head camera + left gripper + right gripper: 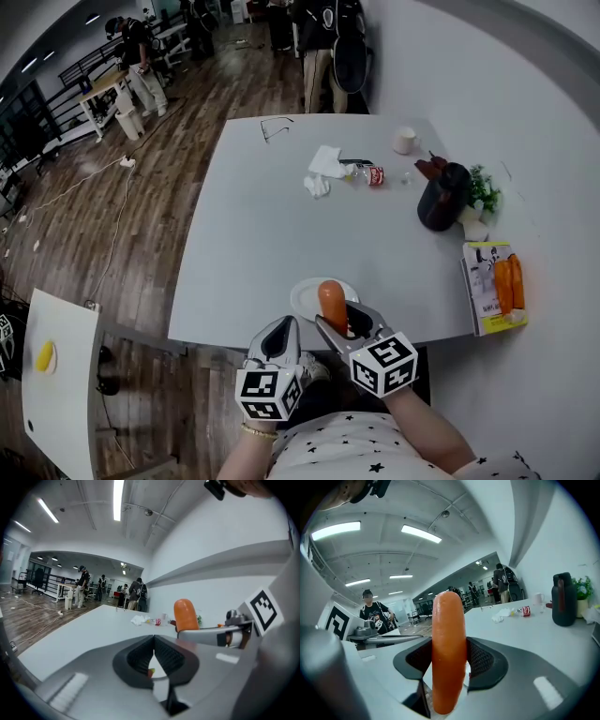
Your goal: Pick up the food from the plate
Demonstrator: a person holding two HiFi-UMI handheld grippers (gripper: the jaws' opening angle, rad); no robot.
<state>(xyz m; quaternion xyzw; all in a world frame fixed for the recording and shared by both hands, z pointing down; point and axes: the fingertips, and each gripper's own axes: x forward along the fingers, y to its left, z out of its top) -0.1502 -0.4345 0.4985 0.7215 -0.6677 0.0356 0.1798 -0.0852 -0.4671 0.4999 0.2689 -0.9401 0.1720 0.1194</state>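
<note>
Clamped between the right gripper's (449, 660) jaws, an orange sausage (449, 648) stands upright, its rounded top rising well above the pads and its lower end hanging below them. From the head view this gripper (342, 319) holds the sausage (331, 302) over a white plate (305, 298) at the near edge of the grey table (272, 225); whether the food touches the plate cannot be told. Just to its left, the left gripper (279, 339) has its jaws pressed together on nothing (153, 656). Farther out on the table lie a crumpled tissue (325, 162), a small bottle (373, 175), a cup (404, 141), a dark jug (441, 199) beside a plant (483, 190), and a book (486, 286).
</note>
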